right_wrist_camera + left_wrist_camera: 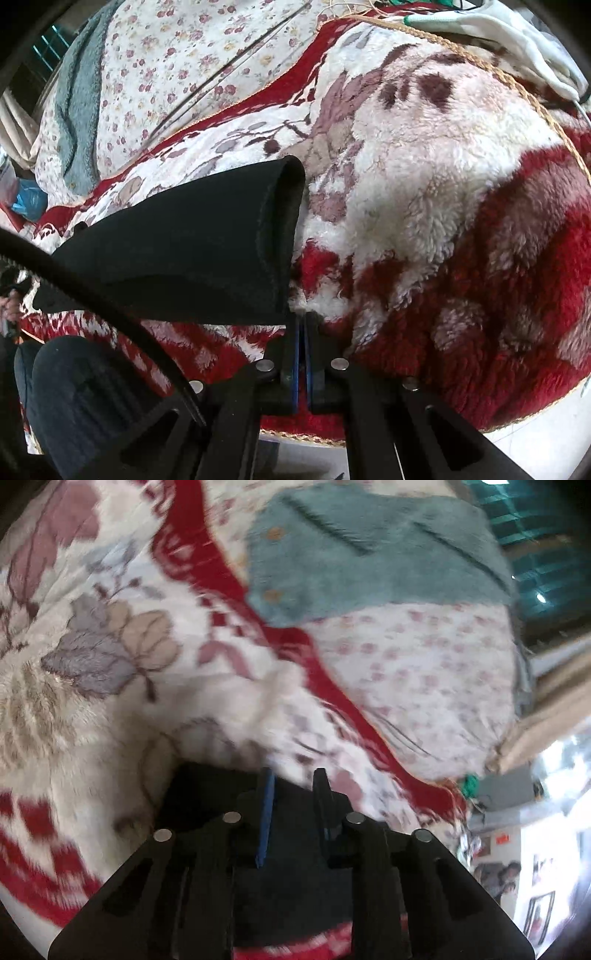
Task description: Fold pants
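Pants: black, soft, limp, light; best held at hem corners.
Right gripper: jaws pinched on hem corner.
Left gripper: jaws slightly parted, black cloth between; grip unclear.
Bed blanket: plush, beyond jaws.

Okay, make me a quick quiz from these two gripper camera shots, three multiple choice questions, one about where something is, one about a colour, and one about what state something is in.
1. In the right wrist view, where do the black pants lie relative to the right gripper?
A. ahead and to the left
B. far to the right
C. behind the camera

2. What colour is the fuzzy garment with buttons, seen from the left wrist?
A. yellow
B. teal-grey
C. bright orange

3. How does the right gripper stand?
A. wide open
B. out of view
C. fingers pressed together at the corner of the pants

Answers: 1 A, the dark fabric spreads leftward from the fingertips across the red and white blanket. 2 B, its pile is bluish green. 3 C, the pads meet with almost no gap at the corner of the fabric.
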